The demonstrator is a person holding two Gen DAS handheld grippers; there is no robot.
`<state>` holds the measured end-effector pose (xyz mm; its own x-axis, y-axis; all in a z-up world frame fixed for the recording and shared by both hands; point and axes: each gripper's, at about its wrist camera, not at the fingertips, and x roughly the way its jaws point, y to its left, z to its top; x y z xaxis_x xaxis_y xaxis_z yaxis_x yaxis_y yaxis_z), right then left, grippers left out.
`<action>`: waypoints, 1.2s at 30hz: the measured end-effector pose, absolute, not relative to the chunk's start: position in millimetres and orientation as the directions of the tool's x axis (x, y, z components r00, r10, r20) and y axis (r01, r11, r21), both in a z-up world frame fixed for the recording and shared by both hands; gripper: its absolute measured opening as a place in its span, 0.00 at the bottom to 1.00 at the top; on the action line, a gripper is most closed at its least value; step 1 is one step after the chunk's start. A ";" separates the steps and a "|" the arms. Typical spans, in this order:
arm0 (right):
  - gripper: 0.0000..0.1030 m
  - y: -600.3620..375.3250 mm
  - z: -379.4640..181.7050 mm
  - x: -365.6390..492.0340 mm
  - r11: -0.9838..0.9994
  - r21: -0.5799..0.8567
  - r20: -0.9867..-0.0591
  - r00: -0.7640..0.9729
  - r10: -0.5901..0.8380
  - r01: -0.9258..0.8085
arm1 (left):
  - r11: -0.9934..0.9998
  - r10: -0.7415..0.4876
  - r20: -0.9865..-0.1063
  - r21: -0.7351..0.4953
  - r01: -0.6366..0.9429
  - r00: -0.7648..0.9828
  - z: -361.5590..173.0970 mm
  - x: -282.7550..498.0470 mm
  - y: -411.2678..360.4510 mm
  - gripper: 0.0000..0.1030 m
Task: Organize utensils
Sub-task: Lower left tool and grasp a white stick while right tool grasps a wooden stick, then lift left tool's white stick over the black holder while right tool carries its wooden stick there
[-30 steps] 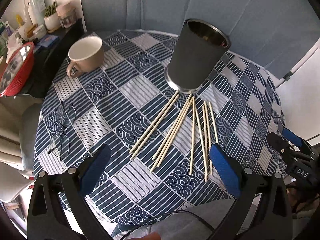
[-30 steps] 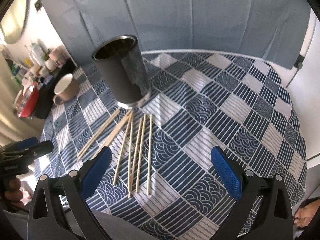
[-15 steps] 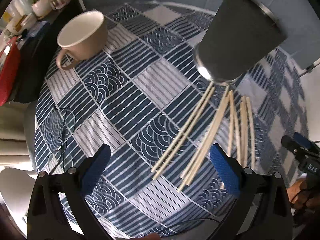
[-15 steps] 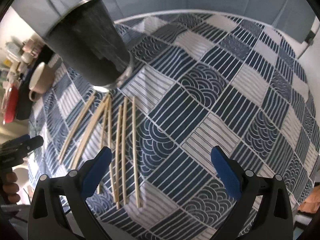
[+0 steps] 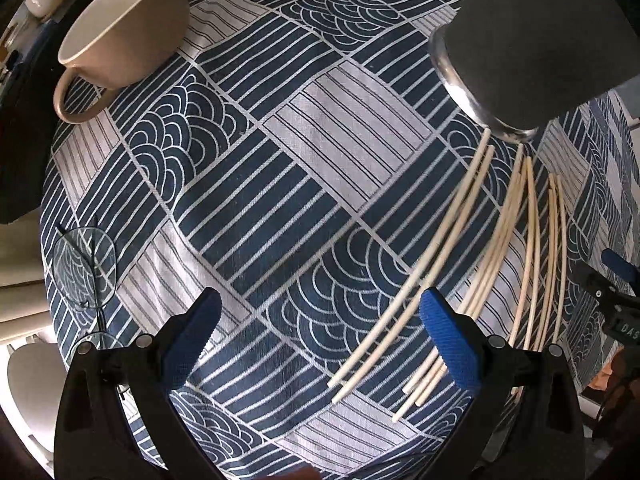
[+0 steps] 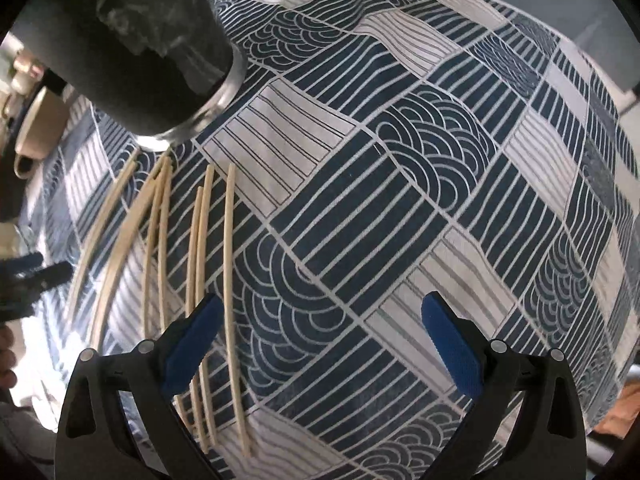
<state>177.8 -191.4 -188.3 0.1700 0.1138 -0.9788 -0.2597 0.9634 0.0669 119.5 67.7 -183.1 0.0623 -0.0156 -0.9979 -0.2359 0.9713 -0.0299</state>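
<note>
At the far left of the left wrist view we saw thin wire-framed glasses (image 5: 85, 266) and a beige ceramic mug (image 5: 124, 28) on the round surface with the blue-and-white patterned cloth (image 5: 288, 168). Our left gripper (image 5: 320, 344) hung wide open above the cloth, holding nothing. Right of it, the pale wooden chopsticks (image 5: 448, 248) lay fanned out below the dark cylindrical metal holder (image 5: 532, 40). Our right gripper (image 6: 318, 340) was also spread wide and empty, its left finger over the chopsticks (image 6: 200, 248).
</note>
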 end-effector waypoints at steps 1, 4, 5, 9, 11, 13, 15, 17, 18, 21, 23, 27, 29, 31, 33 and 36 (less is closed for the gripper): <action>0.92 -187.5 -190.5 179.6 0.961 0.056 -0.980 0.169 0.104 -0.270 | 0.974 -0.006 -0.998 -0.020 -0.227 0.061 -184.5 120.8 67.7 0.94; 0.92 -178.2 -195.6 182.1 0.954 0.040 -0.982 0.163 0.092 -0.296 | 0.982 0.020 -0.998 0.009 -0.188 0.056 -188.9 126.1 66.3 0.94; 0.92 -175.0 -197.7 182.8 0.952 0.029 -0.983 0.163 0.081 -0.304 | 0.985 0.025 -0.998 0.015 -0.173 0.056 -190.6 125.9 64.4 0.95; 0.93 -169.5 -200.0 184.3 0.949 0.022 -0.982 0.169 0.079 -0.314 | 0.989 0.032 -0.997 0.022 -0.145 0.064 -192.7 125.8 57.0 0.96; 0.93 -166.9 -200.4 183.1 0.947 0.023 -0.980 0.181 0.085 -0.319 | 0.990 0.024 -0.997 0.014 -0.137 0.073 -195.0 127.6 59.7 0.96; 0.94 -169.1 -201.0 183.4 0.945 0.025 -0.976 0.195 0.094 -0.327 | 0.994 0.024 -0.995 0.014 -0.105 0.093 -197.6 128.8 55.6 0.96; 0.94 -172.5 -200.3 180.5 0.944 0.026 -0.973 0.209 0.100 -0.330 | 0.996 0.024 -0.995 0.015 -0.090 0.101 -196.2 127.2 53.4 0.96; 0.94 -176.7 -200.1 173.3 0.944 0.027 -0.962 0.248 0.114 -0.329 | 0.995 0.023 -0.995 0.013 -0.094 0.102 -196.5 126.7 52.5 0.96; 0.94 -178.8 -200.6 169.0 0.944 0.027 -0.953 0.275 0.123 -0.328 | 0.995 0.024 -0.994 0.013 -0.095 0.108 -192.9 124.5 55.1 0.96; 0.94 -181.4 -201.2 161.2 0.943 0.024 -0.946 0.297 0.129 -0.333 | 0.996 0.024 -0.993 0.013 -0.091 0.119 -191.7 125.5 51.3 0.96; 0.93 -181.1 -201.1 159.4 0.937 0.019 -0.950 0.286 0.126 -0.349 | 0.996 0.026 -0.990 0.014 -0.086 0.142 -189.5 123.3 48.2 0.96; 0.59 -186.9 -191.8 154.9 0.930 0.017 -0.947 0.291 0.132 -0.368 | 0.997 0.019 -0.985 0.006 -0.073 0.173 -179.9 105.9 49.0 0.80; 0.31 -194.6 -185.8 150.4 0.925 0.016 -0.947 0.291 0.136 -0.380 | 0.998 0.015 -0.983 0.004 -0.060 0.182 -173.4 99.7 49.6 0.58; 0.10 -202.9 -184.2 146.2 0.920 0.004 -0.948 0.291 0.128 -0.392 | 0.999 0.009 -0.982 0.003 -0.036 0.189 -168.3 90.9 52.6 0.37; 0.06 -207.8 -183.9 144.8 0.919 0.003 -0.949 0.288 0.127 -0.394 | 0.999 0.002 -0.983 -0.004 -0.033 0.185 -166.1 84.1 58.7 0.14; 0.04 -223.0 -183.7 145.1 0.928 0.014 -0.956 0.266 0.121 -0.373 | 0.999 -0.004 -0.985 -0.011 -0.042 0.170 -165.1 73.5 69.1 0.05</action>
